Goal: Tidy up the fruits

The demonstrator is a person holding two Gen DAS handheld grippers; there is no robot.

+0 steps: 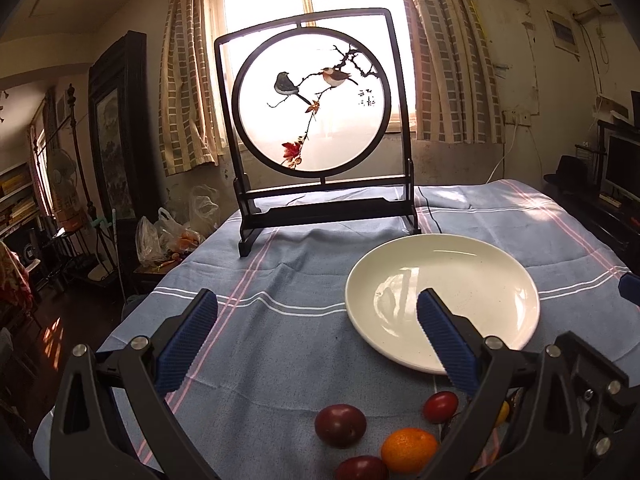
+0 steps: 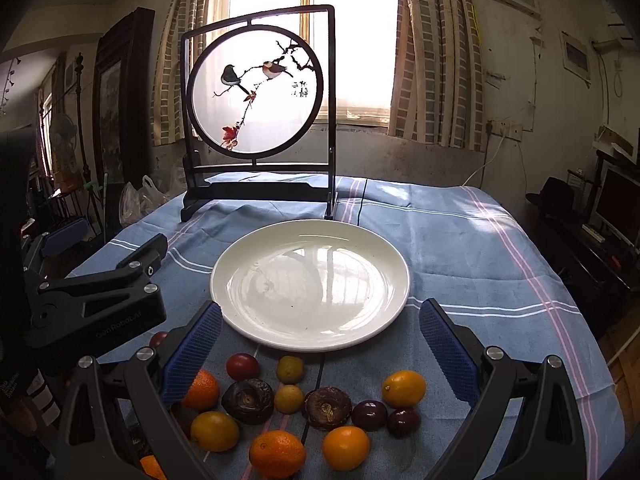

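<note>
**Both hands free, plate bare, fruit waiting at the near edge**

I have both tools hovering over the table [image 2: 460, 240], and neither carries anything. My left hand-held gripper [image 1: 316, 332] is spread wide, its blue pads [image 1: 188, 344] well apart above the blue striped cloth [image 1: 280, 280]. My right hand-held gripper [image 2: 320, 344] is just as wide, framing the fruit below it. I judge that nothing has been sorted yet: the white plate [image 2: 310, 336] is bare and glossy, showing only window reflections.

The plate sits between the fruit and the bird-painted screen [image 2: 256, 92], which I take as the reason for this pose: jaws open, fruit beneath, target straight ahead.

The fruit lies in a loose cluster just in front of the plate's near rim, none touching it as far as I can tell. I see oranges [image 2: 276, 456], smaller yellow-green round fruits [image 2: 290, 369], dark red plums [image 2: 242, 366] and two brown, wrinkled pieces [image 2: 248, 400] with sunken centres; what those are I cannot say. From the left wrist view only a few show: a plum [image 1: 340, 426], a red one [image 1: 440, 406] and an orange [image 1: 408, 450].
</note>
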